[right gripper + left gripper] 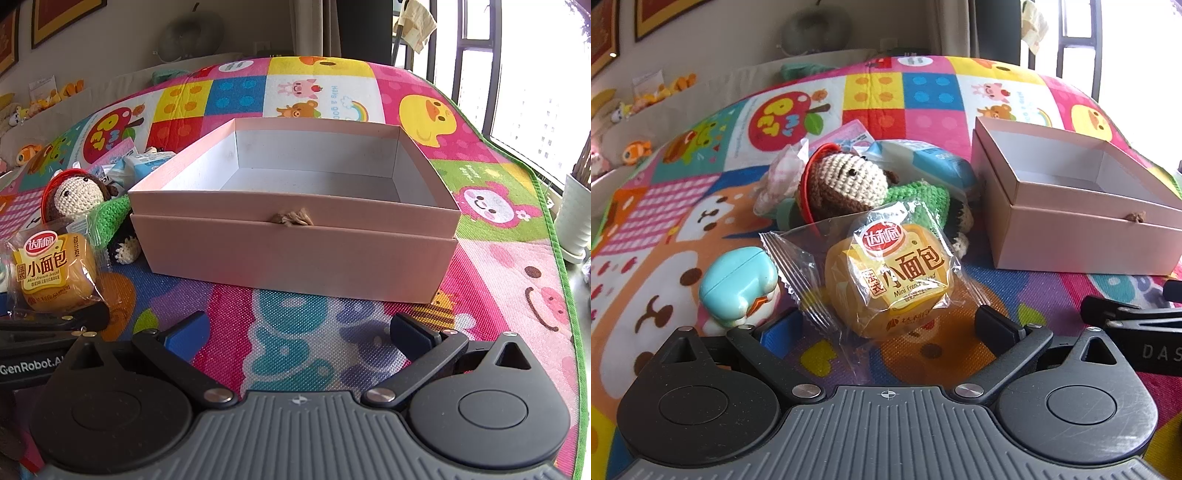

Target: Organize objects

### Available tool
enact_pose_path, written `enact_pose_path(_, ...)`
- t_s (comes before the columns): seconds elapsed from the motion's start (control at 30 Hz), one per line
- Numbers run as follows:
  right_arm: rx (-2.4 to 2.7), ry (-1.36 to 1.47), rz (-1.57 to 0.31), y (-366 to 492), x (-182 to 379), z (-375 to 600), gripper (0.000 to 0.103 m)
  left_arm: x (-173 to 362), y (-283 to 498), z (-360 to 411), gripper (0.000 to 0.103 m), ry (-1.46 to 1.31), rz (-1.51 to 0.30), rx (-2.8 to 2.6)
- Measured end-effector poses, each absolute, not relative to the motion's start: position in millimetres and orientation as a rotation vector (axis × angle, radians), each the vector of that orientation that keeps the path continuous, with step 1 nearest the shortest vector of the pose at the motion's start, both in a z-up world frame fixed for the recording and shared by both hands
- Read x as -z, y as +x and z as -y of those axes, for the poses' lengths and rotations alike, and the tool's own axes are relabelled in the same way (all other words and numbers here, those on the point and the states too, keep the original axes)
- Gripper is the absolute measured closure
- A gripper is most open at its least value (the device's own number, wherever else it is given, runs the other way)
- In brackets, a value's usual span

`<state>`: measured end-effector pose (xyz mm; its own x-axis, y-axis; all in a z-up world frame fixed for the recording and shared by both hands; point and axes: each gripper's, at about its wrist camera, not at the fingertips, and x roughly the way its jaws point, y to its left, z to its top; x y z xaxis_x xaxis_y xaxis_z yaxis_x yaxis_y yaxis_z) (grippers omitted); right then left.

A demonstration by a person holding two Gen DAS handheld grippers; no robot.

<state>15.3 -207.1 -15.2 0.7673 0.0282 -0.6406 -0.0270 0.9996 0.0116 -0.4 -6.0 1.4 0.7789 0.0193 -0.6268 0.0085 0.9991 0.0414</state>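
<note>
A mini bread in a clear wrapper (890, 277) lies on the play mat, its near end between the spread fingers of my left gripper (886, 326), which stands open. Behind the bread lies a crochet doll (846, 181) in a green top, with a blue-and-white packet (934, 162) beyond it. A teal duck-shaped case (738, 280) sits just left of the bread. My right gripper (297, 332) is open over bare mat, facing the empty pink box (295, 251). The bread (51, 273) and doll (77, 192) show at the left of the right wrist view.
The pink box (1071, 229) stands right of the pile. A clear-wrapped sweet (783, 173) and a pink card (849, 133) lie by the doll. The colourful mat (498, 258) ends at a green border on the right, near a window and a white pot (574, 221).
</note>
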Motion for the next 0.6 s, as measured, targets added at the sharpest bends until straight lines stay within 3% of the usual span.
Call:
enact_pose_path(0.4,-0.218,-0.074,-0.765,-7.5,8.2,222.7,0.0,-9.1,-78.1,-30.8,0.002,0.086,-0.71,0.237)
enact_pose_path(0.6,-0.208,-0.076,-0.776,-7.5,7.3,221.4,0.0,-57.8,-91.9,-49.4,0.002,0.055,-0.572,0.271)
